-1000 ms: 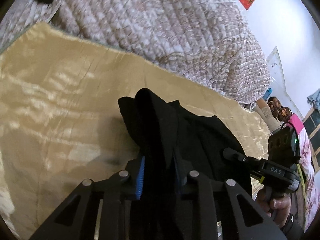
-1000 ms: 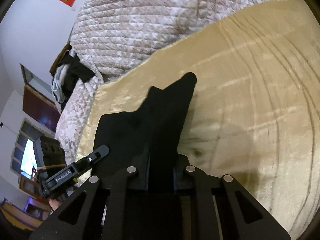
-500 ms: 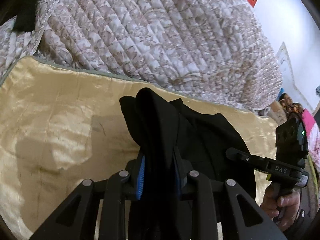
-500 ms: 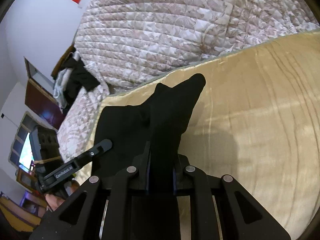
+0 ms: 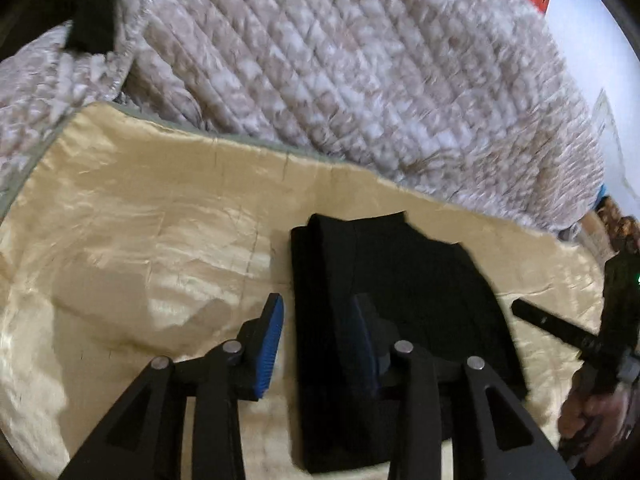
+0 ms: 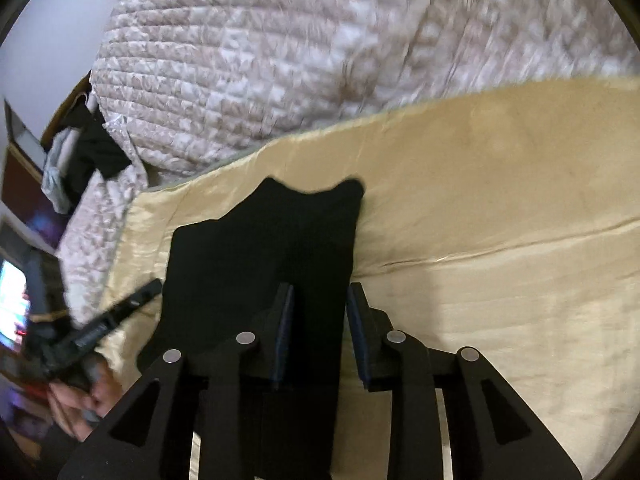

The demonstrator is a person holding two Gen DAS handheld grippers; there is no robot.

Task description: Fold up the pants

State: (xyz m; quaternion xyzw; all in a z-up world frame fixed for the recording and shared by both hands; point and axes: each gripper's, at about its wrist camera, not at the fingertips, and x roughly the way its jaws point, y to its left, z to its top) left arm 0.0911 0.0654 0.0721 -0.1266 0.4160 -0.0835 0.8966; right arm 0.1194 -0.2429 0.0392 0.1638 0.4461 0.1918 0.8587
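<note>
On gold satin sheet [image 5: 120, 240], black pants [image 5: 392, 280] are lying folded flat; left gripper [image 5: 318, 332] and right gripper [image 6: 320, 320] are gaping, gripping nothing, seemingly letting the fold settle.

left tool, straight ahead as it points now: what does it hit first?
Probably the black pants, lying between the open left tool fingers on the gold sheet. Beyond them, the quilted blanket. Depth is unclear.
</note>
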